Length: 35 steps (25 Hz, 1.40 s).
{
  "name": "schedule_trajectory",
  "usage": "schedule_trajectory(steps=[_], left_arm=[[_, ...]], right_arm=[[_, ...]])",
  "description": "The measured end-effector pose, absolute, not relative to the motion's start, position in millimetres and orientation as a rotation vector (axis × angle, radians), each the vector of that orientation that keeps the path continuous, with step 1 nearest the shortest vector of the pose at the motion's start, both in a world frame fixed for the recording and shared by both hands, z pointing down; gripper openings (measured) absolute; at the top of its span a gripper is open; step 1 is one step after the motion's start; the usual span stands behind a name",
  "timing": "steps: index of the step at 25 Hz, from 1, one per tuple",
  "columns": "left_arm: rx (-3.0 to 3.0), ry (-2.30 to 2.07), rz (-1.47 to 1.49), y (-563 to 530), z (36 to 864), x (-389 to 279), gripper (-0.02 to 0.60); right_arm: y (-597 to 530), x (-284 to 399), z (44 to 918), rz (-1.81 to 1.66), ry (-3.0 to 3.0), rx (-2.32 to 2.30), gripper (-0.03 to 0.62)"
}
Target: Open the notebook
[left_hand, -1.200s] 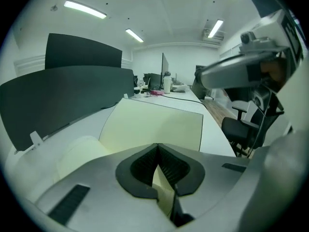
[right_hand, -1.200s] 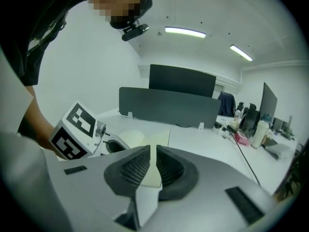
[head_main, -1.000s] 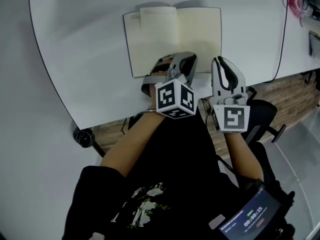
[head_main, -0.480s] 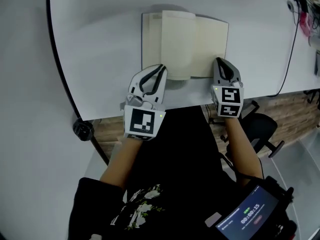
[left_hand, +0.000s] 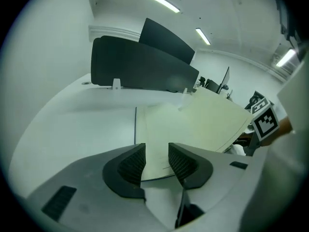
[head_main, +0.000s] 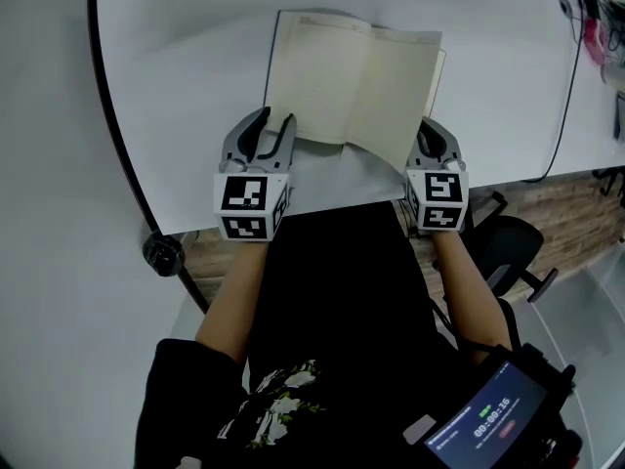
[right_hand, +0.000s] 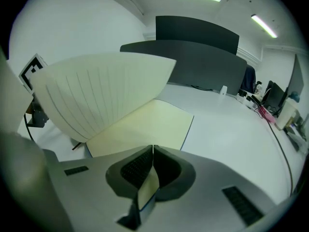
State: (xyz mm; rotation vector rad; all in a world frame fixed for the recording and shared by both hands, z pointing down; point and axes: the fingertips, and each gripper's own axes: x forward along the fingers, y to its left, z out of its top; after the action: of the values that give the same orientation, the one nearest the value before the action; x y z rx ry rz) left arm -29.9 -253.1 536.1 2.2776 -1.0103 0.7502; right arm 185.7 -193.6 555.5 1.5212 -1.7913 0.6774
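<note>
Pinching a curled page (right_hand: 106,91), right gripper (right_hand: 152,150), notebook (head_main: 322,66) open on white table (head_main: 176,86).

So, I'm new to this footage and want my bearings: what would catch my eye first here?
The open notebook with cream pages, lying on the white table near its front edge. Its right-hand leaf arches up in a curve, its lower edge pinched in the shut right gripper. The left gripper, whose jaws have just been opening, sits at the left page's near edge, which shows between them ungripped.
</note>
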Motion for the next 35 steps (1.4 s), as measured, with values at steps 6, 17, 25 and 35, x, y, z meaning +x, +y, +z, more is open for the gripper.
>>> schedule_trajectory(steps=[6,17,25,35], left_arm=[[2.182,-0.949,0.756,-251,551,-30,0.192],[2.173,-0.839,0.745,-242,549,-19,0.192],[2.068,-0.574,0.616,-210,542,32,0.190],[2.139,-0.420,0.621,-191,533,79,0.190]], right_arm=[[-193,188,556,0.669,-1.785,1.538,0.067],[-194,180,556,0.660,-1.752,1.596,0.067],[-188,184,554,0.724,-1.741,1.672,0.067],[-185,196,553,0.833,-1.747,1.786,0.067]])
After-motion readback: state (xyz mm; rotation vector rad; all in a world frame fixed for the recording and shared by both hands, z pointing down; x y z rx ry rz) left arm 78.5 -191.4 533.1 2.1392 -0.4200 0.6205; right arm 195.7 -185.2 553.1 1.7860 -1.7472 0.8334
